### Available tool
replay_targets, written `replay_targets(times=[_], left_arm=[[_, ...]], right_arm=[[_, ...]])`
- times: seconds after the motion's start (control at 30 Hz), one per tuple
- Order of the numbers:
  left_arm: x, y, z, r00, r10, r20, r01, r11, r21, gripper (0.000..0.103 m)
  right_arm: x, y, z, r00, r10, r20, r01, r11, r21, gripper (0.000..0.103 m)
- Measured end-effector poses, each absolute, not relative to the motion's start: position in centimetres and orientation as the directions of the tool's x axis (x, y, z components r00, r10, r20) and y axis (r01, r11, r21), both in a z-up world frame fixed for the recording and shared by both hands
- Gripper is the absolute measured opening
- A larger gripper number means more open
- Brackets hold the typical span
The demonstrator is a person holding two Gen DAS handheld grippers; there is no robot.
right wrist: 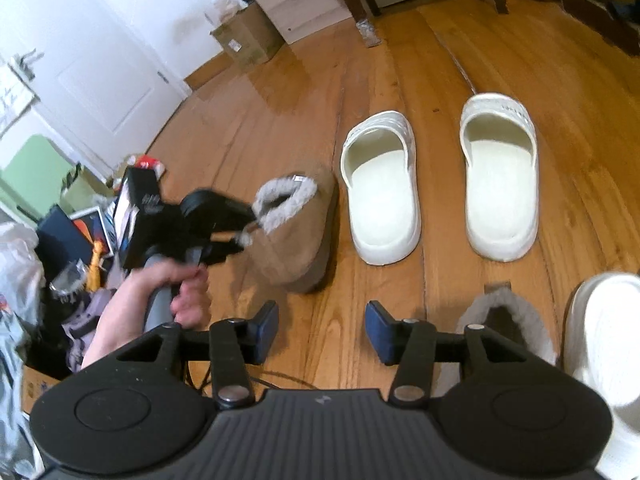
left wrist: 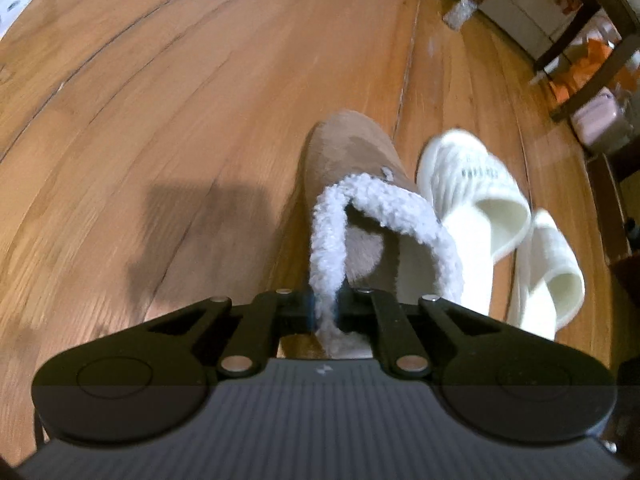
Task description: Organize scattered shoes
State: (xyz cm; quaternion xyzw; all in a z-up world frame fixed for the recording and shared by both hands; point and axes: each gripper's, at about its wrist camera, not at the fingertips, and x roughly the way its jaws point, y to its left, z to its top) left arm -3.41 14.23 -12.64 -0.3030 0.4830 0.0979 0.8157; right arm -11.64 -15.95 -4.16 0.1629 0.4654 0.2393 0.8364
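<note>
My left gripper (left wrist: 325, 312) is shut on the white fleece collar of a tan slipper (left wrist: 348, 156) that rests on the wood floor. In the right wrist view the same left gripper (right wrist: 246, 230), held by a hand (right wrist: 176, 292), pinches that tan slipper (right wrist: 296, 240) at its left rim. Two white slides (right wrist: 380, 200) (right wrist: 500, 184) stand side by side to its right, toes pointing away. My right gripper (right wrist: 324, 332) is open over bare floor, nothing between its fingers. A second tan slipper (right wrist: 504, 316) lies partly hidden behind its right finger. Another white shoe (right wrist: 600, 340) is at the right edge.
Dark furniture legs (right wrist: 368, 28) stand beyond the slides. A cardboard box (right wrist: 248, 40) sits by the white door (right wrist: 100, 80). A pile of boxes, bags and papers (right wrist: 80, 232) crowds the left side. Wood floor (left wrist: 180, 100) stretches left of the held slipper.
</note>
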Motion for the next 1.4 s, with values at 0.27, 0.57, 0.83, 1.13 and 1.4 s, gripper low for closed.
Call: replay_targets(times=[0.27,0.57,0.83,1.13,1.4], left_arm=[[-12.0,10.1,-13.1,0.473,-0.27,-0.839,-0.404,0.78,-0.479,0.007],[-16.5,9.2,-13.1,0.331,-0.4,-0.855,-0.312,0.808,-0.499,0.042],[-16.2,12.1,-12.0,0.367,-0.425,-0.828,-0.281,0.797,-0.534,0.067],[-15.1,14.8,-15.0,0.272,-0.564,-0.78,-0.378,0.683,-0.625,0.082],[-14.4,15.7,-17.1,0.249,-0.579,-0.777,-0.433,0.651,-0.624,0.083]], right_arm=[[-12.7,-17.0,-6.2,0.387,0.535,-0.751,-0.205,0.844,0.495,0.049],[-14.1,-17.0,-6.1,0.365,0.5,-0.785,-0.27,0.864,0.425,0.049],[-17.0,-12.2,-5.4,0.37,0.355,-0.859,-0.563,0.821,0.097,0.046],[-17.7,-4.1,-1.5,0.148,0.194,-0.97,-0.903,0.427,-0.052,0.053],[-16.2,-0.4,-6.5,0.247,0.062,-0.967,-0.948,0.221,-0.228,0.053]])
